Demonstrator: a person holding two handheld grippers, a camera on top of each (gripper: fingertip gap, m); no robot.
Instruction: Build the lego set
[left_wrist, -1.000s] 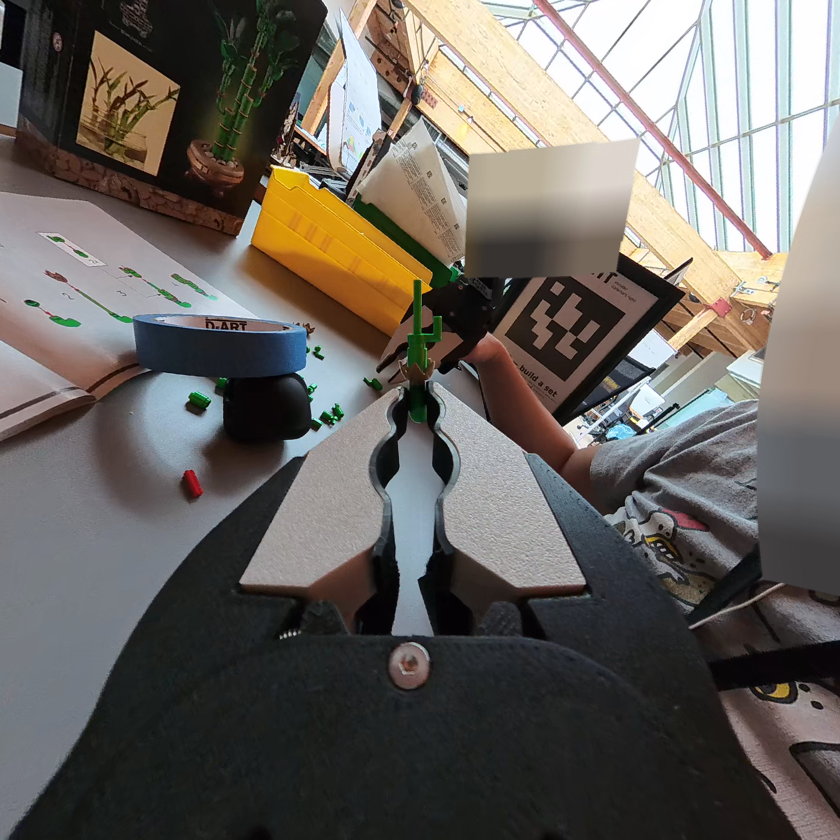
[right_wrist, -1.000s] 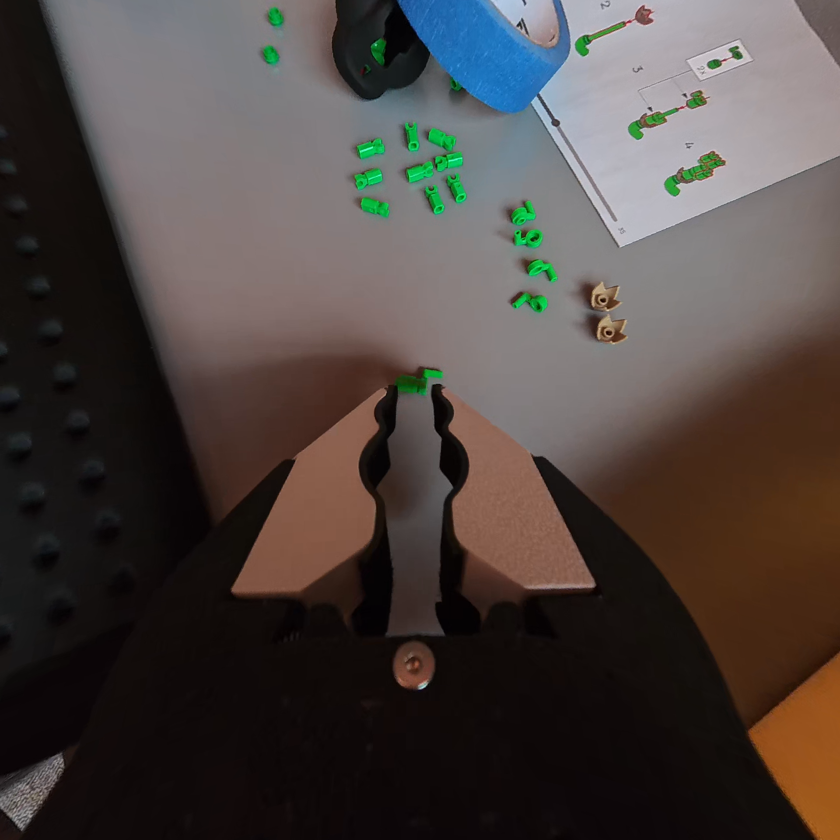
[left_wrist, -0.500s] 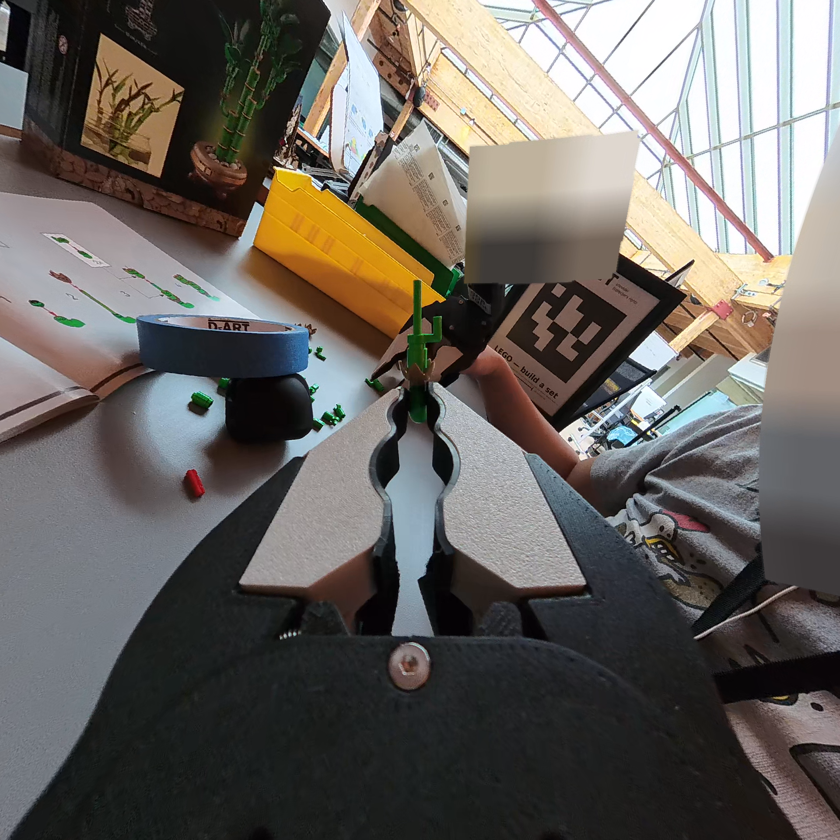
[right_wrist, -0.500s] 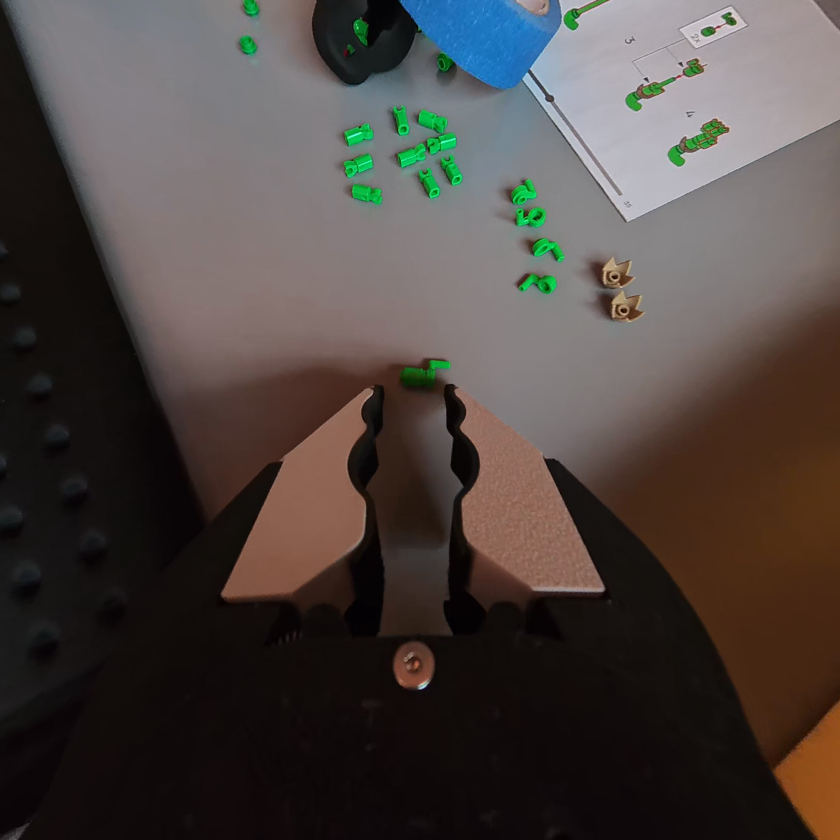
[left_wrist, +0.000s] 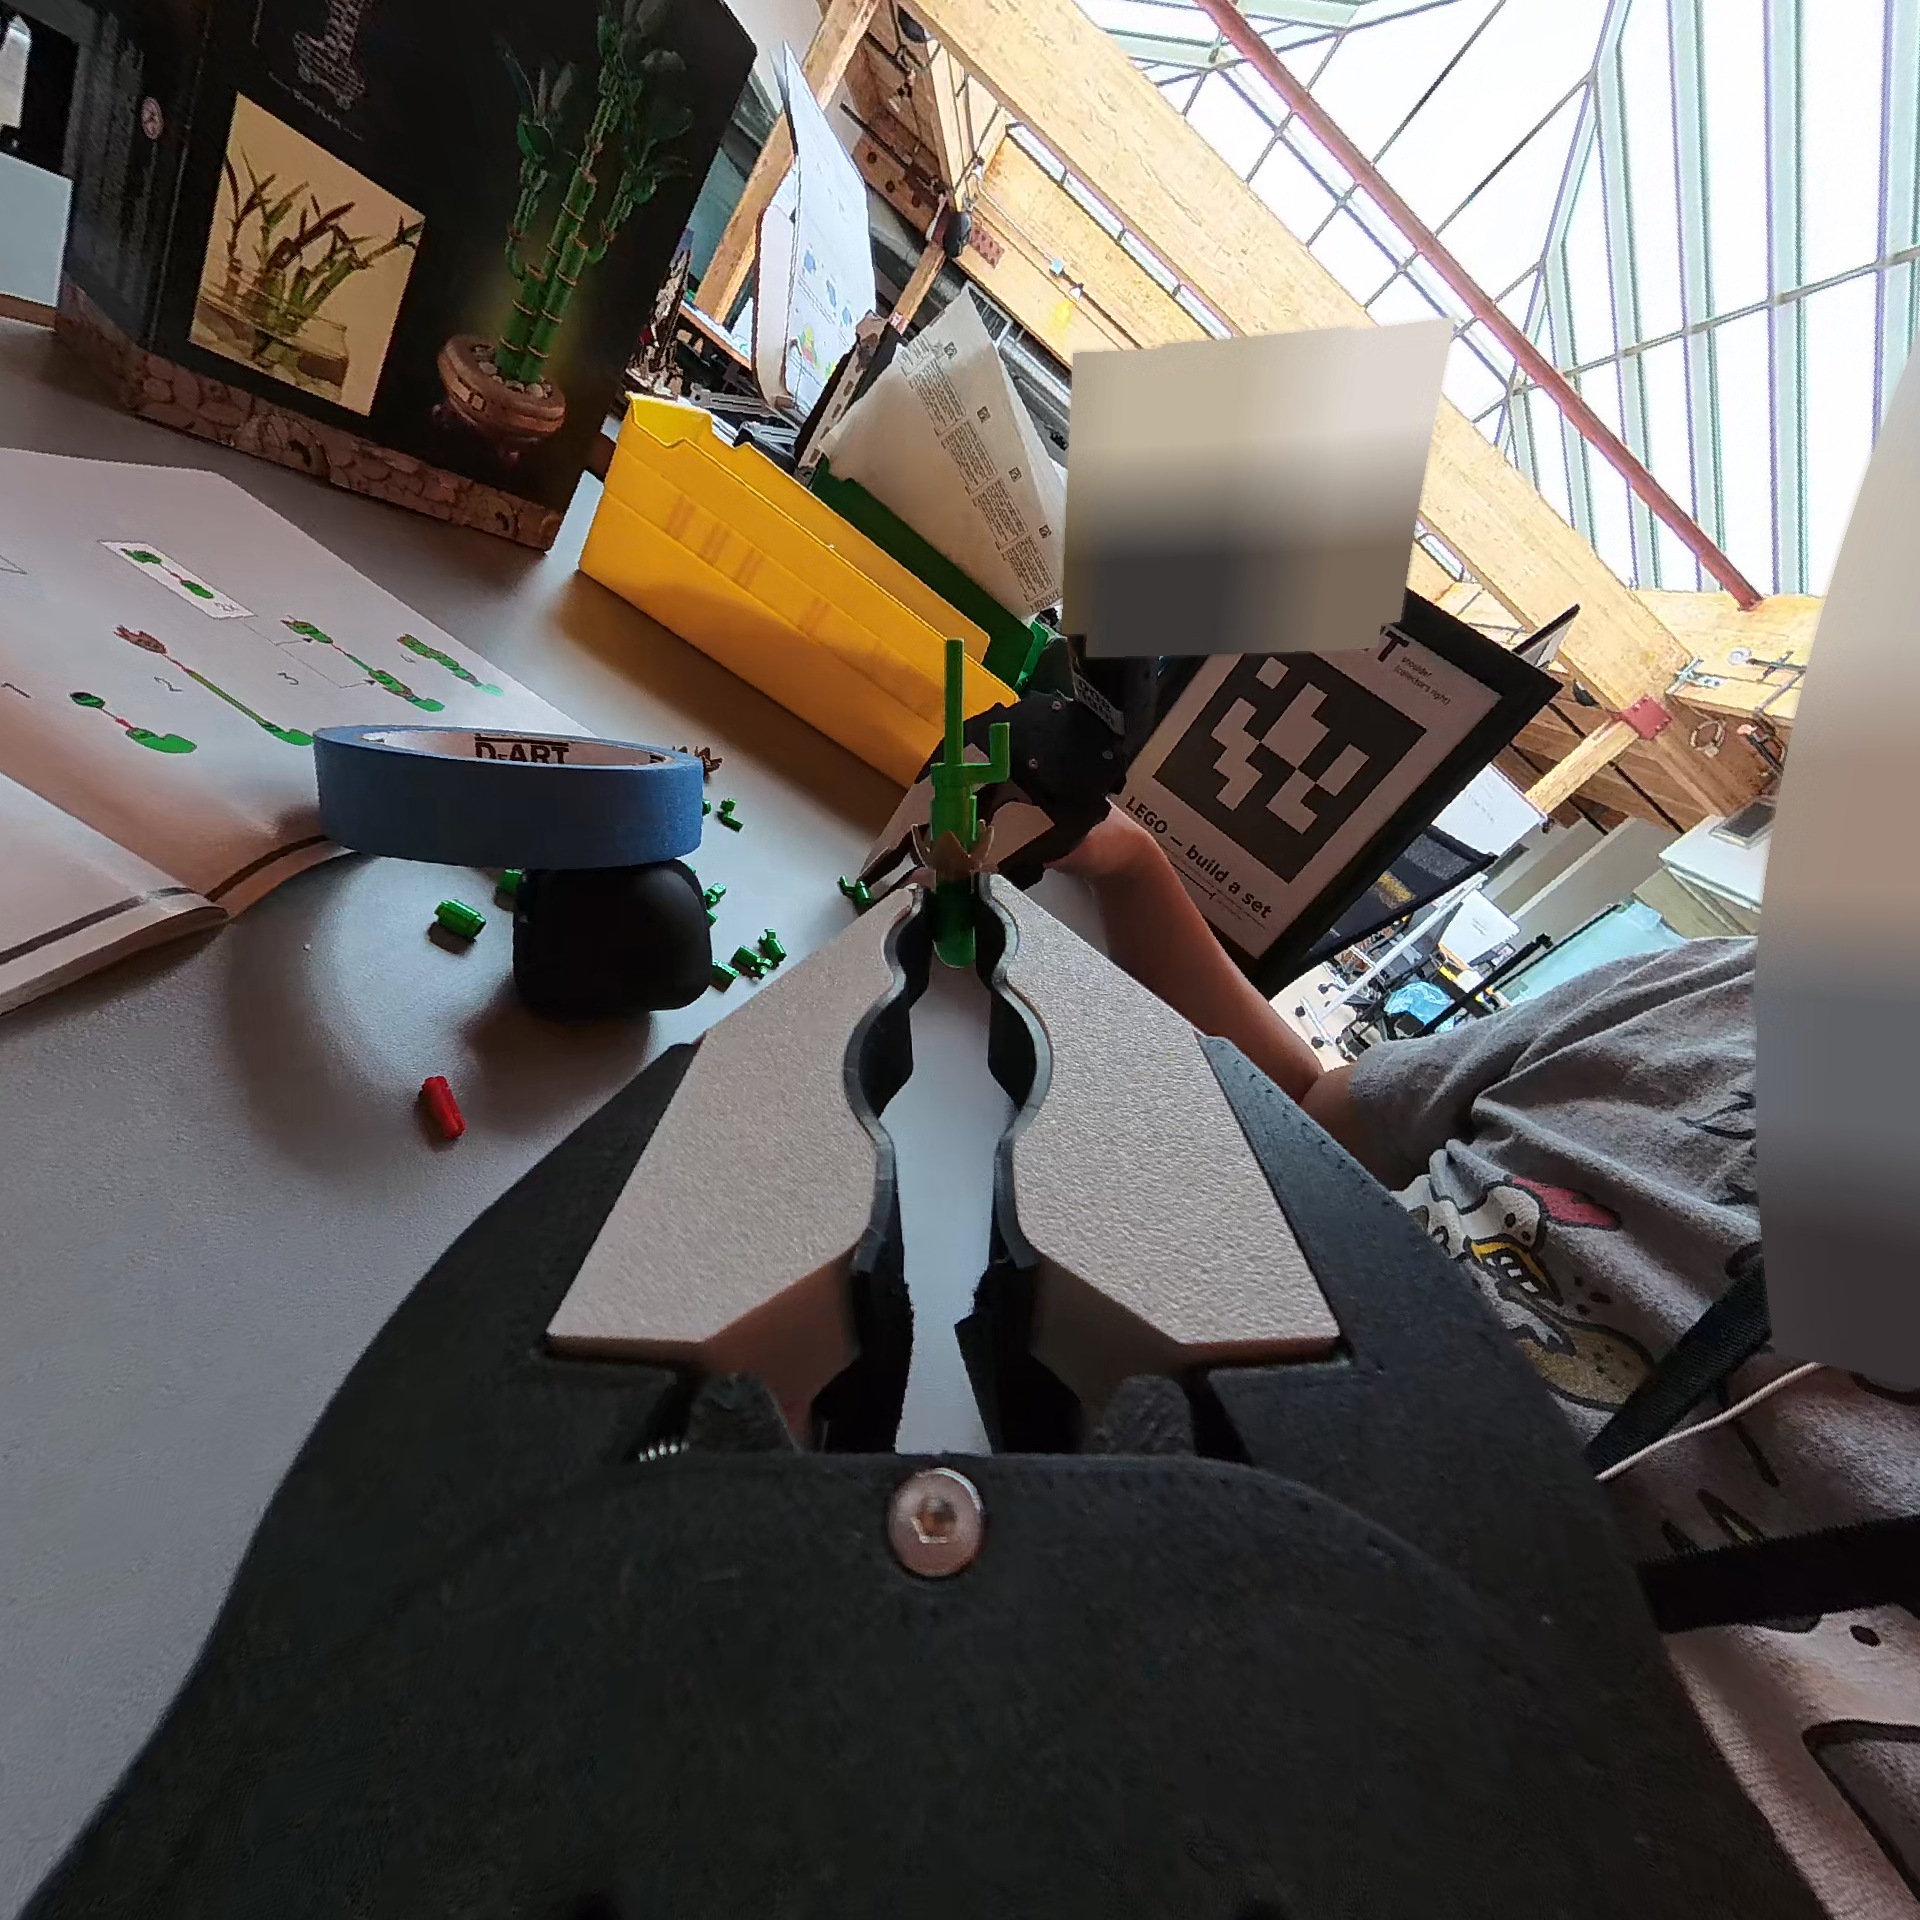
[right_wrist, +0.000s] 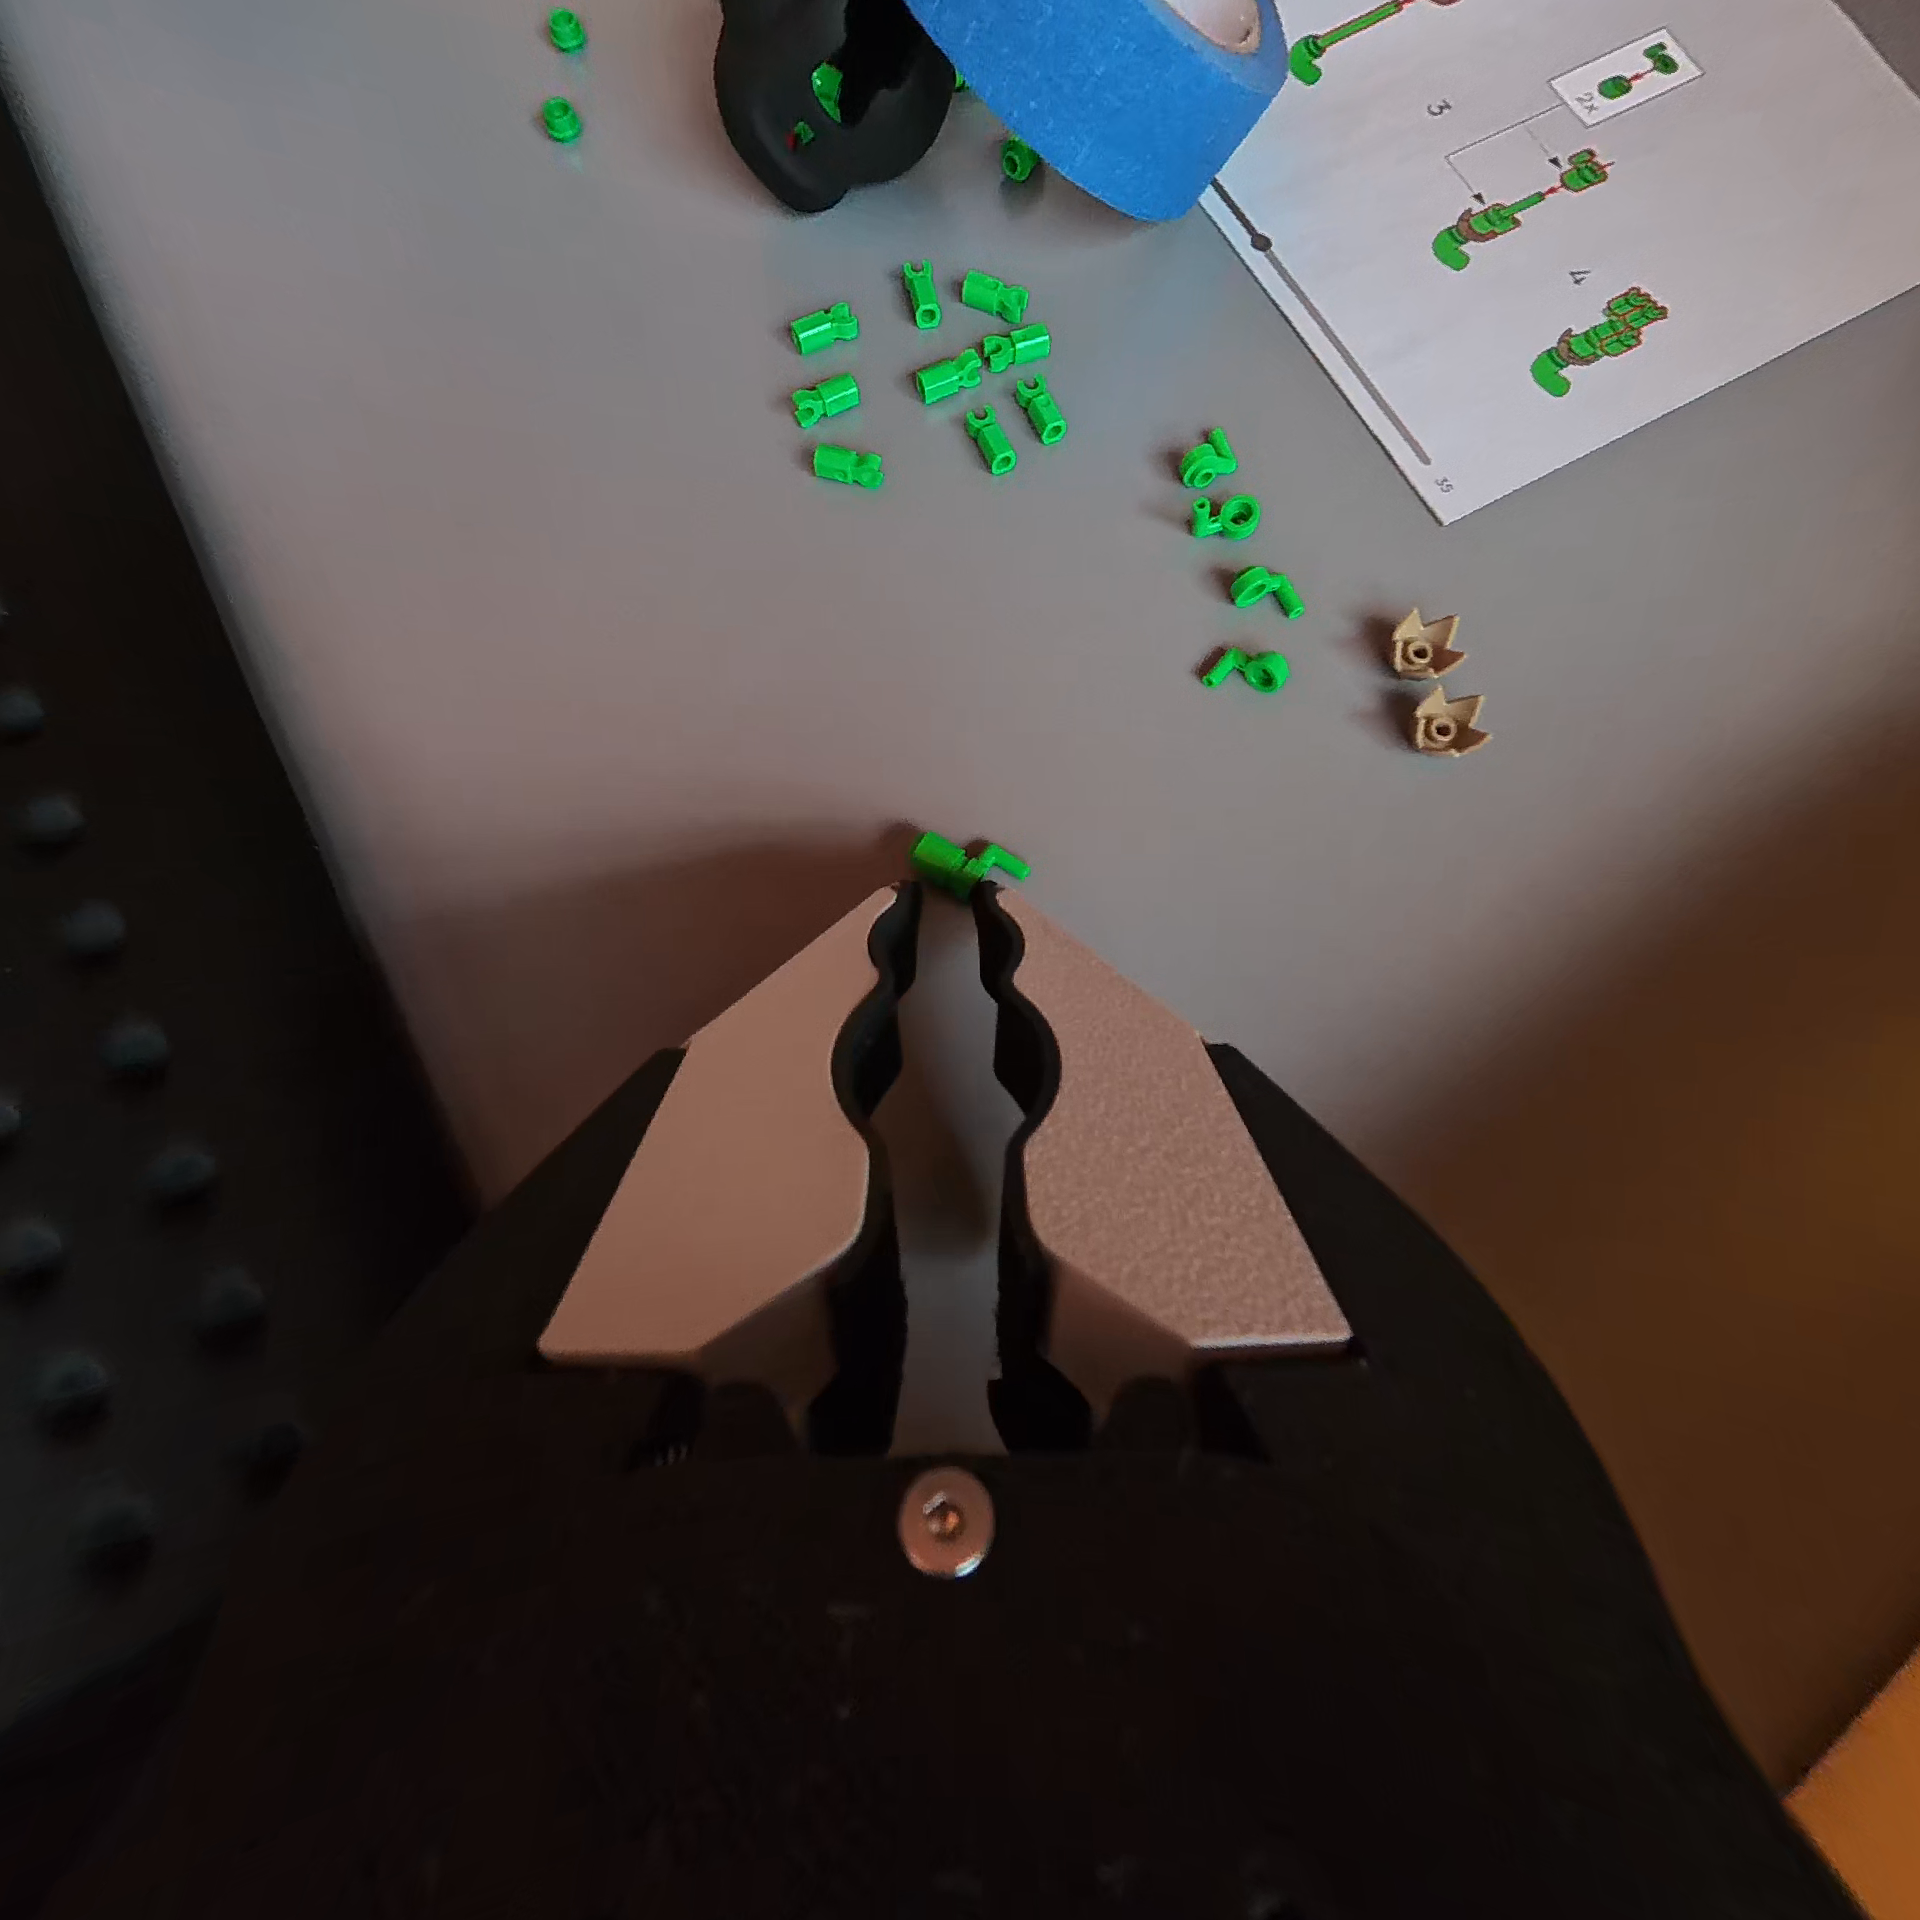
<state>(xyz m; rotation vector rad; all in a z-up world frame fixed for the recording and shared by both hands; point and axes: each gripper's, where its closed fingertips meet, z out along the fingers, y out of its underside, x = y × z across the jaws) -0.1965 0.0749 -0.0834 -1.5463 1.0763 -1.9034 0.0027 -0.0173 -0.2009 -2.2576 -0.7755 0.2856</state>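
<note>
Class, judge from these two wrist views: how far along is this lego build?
Early stage. Done: a short green stem with a tan collar, shut in the left gripper. In hand: the right gripper closes on a small green piece. Left: loose green clips and tan pieces on the table.

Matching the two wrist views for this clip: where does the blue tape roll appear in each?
Left wrist view: blue tape roll sits left of centre, propped on a black object, beside the open instruction booklet.
Right wrist view: it is at the top edge, right of centre, cut off by the frame.
Shared landmark: the black object under the roll.
</note>
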